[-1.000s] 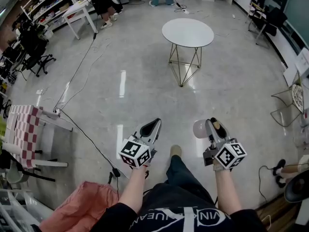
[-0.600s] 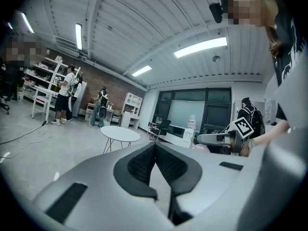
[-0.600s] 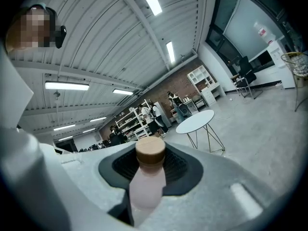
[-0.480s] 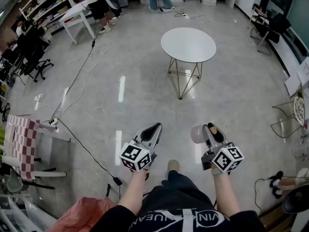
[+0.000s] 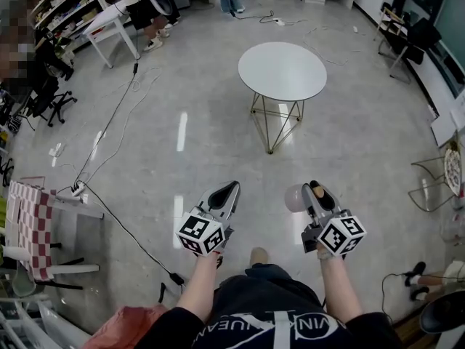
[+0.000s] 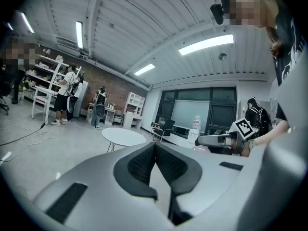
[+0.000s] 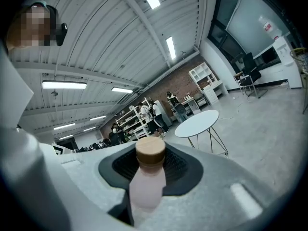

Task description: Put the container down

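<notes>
My right gripper [image 5: 317, 193] is shut on the container [image 5: 294, 197], a pale pink bottle with a wooden cap. In the right gripper view the container [image 7: 147, 179] stands between the dark pads with its cap [image 7: 150, 151] at the far end of the right gripper [image 7: 150, 163]. My left gripper [image 5: 226, 193] is held level beside it, at the person's waist height above the grey floor. Its jaws meet at the tip with nothing between them, as the left gripper view shows at the left gripper [image 6: 155, 147]. A round white table [image 5: 282, 70] stands ahead.
The table [image 7: 197, 123] rests on thin wire legs. Cables [image 5: 120, 115] run across the glossy floor at the left. A checkered chair [image 5: 29, 220] is at the left edge, a white desk [image 5: 116, 17] with people at the back left, and chairs [image 5: 436, 180] at the right.
The round table has come lower and larger in the head view as the person steps toward it. Both grippers keep the same pose, and the container stays held.
</notes>
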`<state>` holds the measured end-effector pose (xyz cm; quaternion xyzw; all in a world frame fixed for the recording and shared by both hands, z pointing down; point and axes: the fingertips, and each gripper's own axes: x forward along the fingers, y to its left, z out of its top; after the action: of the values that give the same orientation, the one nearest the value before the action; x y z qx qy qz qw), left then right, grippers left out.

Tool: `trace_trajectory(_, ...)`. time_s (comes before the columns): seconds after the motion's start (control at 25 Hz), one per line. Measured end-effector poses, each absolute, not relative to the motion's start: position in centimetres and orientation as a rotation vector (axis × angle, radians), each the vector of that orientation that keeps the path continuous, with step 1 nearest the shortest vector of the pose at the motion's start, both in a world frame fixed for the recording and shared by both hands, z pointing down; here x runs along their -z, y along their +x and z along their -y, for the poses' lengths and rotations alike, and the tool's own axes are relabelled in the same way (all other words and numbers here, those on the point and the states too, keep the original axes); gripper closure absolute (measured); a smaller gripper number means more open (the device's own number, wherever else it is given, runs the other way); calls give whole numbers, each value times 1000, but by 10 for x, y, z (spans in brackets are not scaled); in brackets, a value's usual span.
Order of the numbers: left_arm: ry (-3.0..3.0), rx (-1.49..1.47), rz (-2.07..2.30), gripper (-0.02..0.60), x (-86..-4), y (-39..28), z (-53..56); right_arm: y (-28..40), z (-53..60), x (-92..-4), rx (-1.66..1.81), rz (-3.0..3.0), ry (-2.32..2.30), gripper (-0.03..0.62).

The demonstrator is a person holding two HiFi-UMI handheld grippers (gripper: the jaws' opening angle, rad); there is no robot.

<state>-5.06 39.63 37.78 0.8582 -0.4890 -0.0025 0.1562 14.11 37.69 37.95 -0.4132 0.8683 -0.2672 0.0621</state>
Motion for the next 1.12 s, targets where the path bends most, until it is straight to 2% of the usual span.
trace_trajectory(0.64,2383,0,1493,568,-386,-85,-367,121,-333,-386,846,-2646,-1219,473)
trace_trajectory(1.12,2417,18,1402,568,-395,-64,-295,134,-273,-387,838,-2611,-1288,473)
